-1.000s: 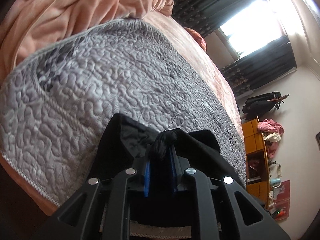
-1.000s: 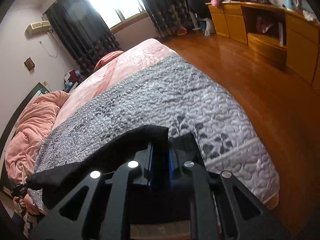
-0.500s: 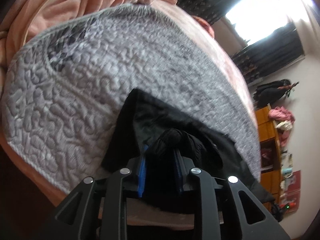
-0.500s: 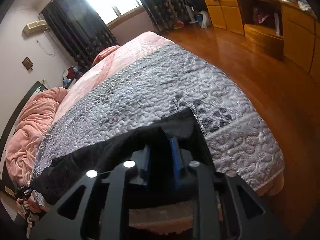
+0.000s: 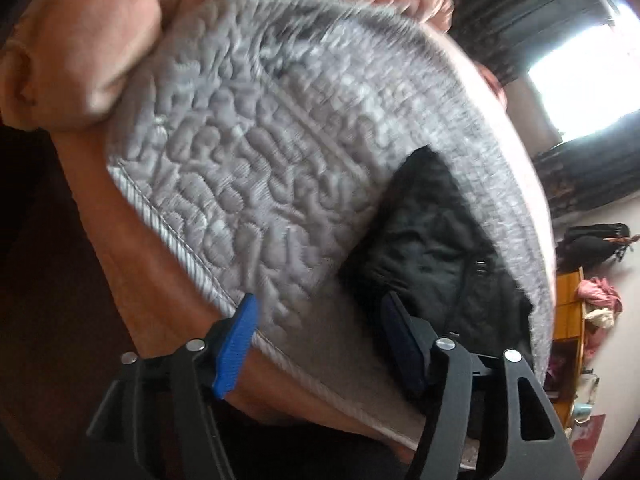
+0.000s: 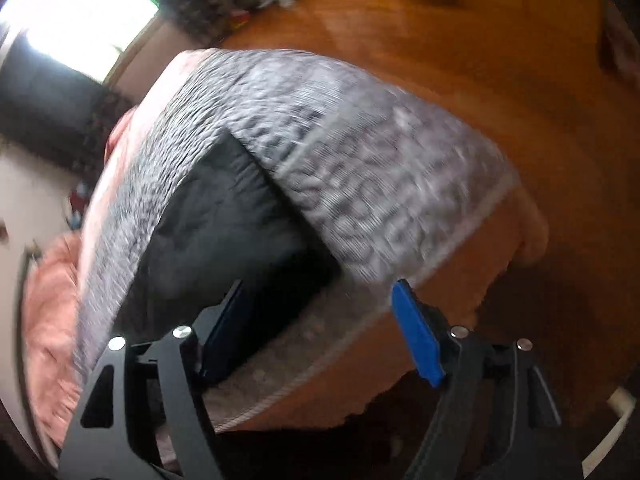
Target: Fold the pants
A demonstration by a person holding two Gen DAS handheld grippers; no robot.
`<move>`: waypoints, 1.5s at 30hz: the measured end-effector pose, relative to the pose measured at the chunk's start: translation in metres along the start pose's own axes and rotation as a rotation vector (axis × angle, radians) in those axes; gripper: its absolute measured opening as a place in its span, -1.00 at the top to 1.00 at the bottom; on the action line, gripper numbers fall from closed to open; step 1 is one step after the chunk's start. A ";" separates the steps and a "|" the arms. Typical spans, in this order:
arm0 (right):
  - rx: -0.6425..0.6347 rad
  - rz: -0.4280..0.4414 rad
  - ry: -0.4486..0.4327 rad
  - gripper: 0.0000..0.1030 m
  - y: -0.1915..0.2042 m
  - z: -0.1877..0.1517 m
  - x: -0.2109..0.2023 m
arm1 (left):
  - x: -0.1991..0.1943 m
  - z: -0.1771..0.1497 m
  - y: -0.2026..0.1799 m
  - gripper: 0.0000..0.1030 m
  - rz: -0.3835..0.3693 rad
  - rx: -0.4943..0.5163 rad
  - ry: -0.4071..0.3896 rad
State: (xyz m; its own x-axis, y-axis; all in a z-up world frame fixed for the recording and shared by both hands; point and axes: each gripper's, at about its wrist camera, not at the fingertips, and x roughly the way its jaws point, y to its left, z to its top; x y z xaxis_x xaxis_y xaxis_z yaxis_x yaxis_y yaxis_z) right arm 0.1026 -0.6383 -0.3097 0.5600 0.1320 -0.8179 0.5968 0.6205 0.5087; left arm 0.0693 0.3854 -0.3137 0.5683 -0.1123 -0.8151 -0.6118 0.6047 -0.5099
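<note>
Since the black pants [image 5: 432, 240] lie limp and light on the grey quilt [image 5: 248, 168] at the bed's near edge, with the left gripper [image 5: 320, 340] and right gripper [image 6: 320, 336] spread wide and empty after opening, pinch a hem or waistband corner.

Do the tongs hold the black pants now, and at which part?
Nothing is held. Both the left tongs and right tongs have just opened, and the black pants lie released on the grey quilt.
</note>
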 end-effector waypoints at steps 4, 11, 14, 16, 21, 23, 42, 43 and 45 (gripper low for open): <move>0.131 0.157 0.011 -0.46 -0.022 -0.023 0.004 | -0.002 -0.030 -0.037 -0.45 -0.098 0.087 -0.006; 0.256 0.388 0.008 -0.15 -0.017 -0.037 0.013 | 0.057 -0.040 -0.075 -0.36 0.012 0.153 0.110; 0.308 0.422 0.007 -0.09 -0.016 -0.031 0.019 | 0.068 -0.035 -0.077 0.15 0.032 0.126 0.128; 0.316 0.420 0.015 -0.09 -0.015 -0.027 0.025 | 0.069 -0.035 -0.083 0.26 0.056 0.133 0.122; 0.309 0.391 0.013 -0.07 -0.010 -0.023 0.037 | 0.075 -0.034 -0.091 0.36 0.087 0.133 0.100; 0.304 0.379 0.015 -0.06 -0.007 -0.023 0.041 | 0.076 -0.035 -0.092 0.37 0.095 0.129 0.089; 0.204 0.266 0.000 0.90 0.010 -0.030 0.059 | 0.071 -0.032 -0.085 0.38 0.104 0.096 0.052; 0.197 0.258 -0.002 0.90 0.011 -0.029 0.059 | 0.070 -0.032 -0.083 0.38 0.095 0.094 0.054; 0.189 0.250 -0.011 0.83 0.014 -0.029 0.060 | 0.065 -0.033 -0.082 0.38 0.086 0.100 0.054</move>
State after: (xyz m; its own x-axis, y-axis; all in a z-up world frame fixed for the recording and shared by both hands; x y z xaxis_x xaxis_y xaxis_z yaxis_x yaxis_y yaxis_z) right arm 0.1272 -0.5994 -0.3595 0.7082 0.2536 -0.6589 0.5356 0.4149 0.7355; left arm 0.1380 0.3025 -0.3346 0.4839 -0.0974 -0.8697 -0.5975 0.6893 -0.4097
